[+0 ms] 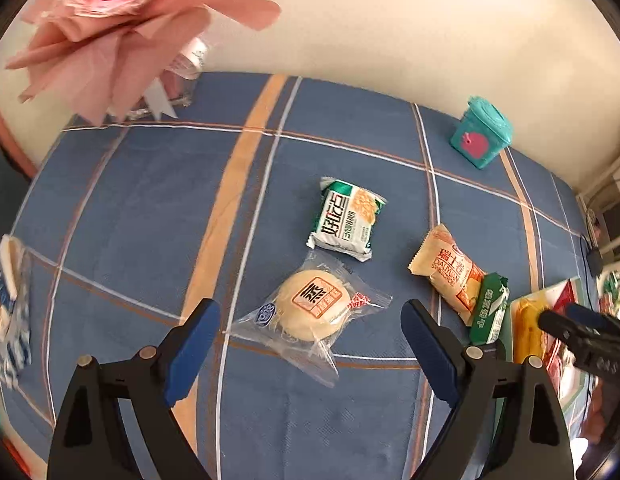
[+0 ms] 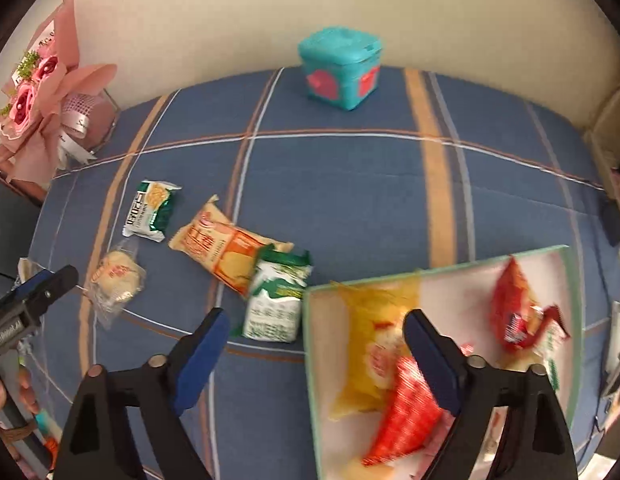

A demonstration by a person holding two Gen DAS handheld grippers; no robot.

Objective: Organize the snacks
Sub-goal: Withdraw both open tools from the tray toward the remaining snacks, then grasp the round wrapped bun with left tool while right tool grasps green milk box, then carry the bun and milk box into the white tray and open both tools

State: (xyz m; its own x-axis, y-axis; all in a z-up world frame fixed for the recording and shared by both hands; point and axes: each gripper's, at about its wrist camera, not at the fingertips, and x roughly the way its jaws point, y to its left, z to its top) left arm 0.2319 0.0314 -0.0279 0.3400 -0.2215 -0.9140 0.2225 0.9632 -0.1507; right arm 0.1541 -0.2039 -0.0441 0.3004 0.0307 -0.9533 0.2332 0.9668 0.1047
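- While both wrist views look down at the blue plaid tabletop (image 1: pixel 350 140), we see the left tongs (image 1: pixel 310 340) spread wide with nothing pinched, hovering over the round pastry in clear wrap (image 1: pixel 312 306), which lies between the fingertips in view; contact we cannot tell.
- Right tongs (image 2: pixel 316 350) also spread, nothing gripped; no earlier picture, so we only note the gap. Left finger sits over bare cloth, right finger over the tray (image 2: pixel 566 276).
- Tray is pale with a green rim, at lower right in the right wrist view; inside we see a yellow packet (image 2: pixel 370 344), a red checked packet (image 2: pixel 406 416) overlapping it, and a red packet (image 2: pixel 514 308) further right. Blurred, labels unreadable.
- Loose snacks on the cloth: green-and-white packet (image 1: pixel 348 216) above the pastry, apart from it; orange-and-cream packet (image 1: pixel 450 268) to the right; small green packet (image 1: pixel 490 308) overlapping the orange one's lower end and near the tray's edge.
- Right wrist view shows the same green packet just beside the tray's left rim; touching or not, we cannot tell.
- Teal box with pink marks (image 1: pixel 480 136) stands at the far edge near the wall, well apart from the snacks.
- Pink bouquet (image 1: pixel 110 20) stands at far left corner.
- Blue-and-white packet (image 1: pixel 10 300) lies at left edge of the left wrist view, partly cut off.
- Left tongs also show at the left edge of the right wrist view, near the pastry.
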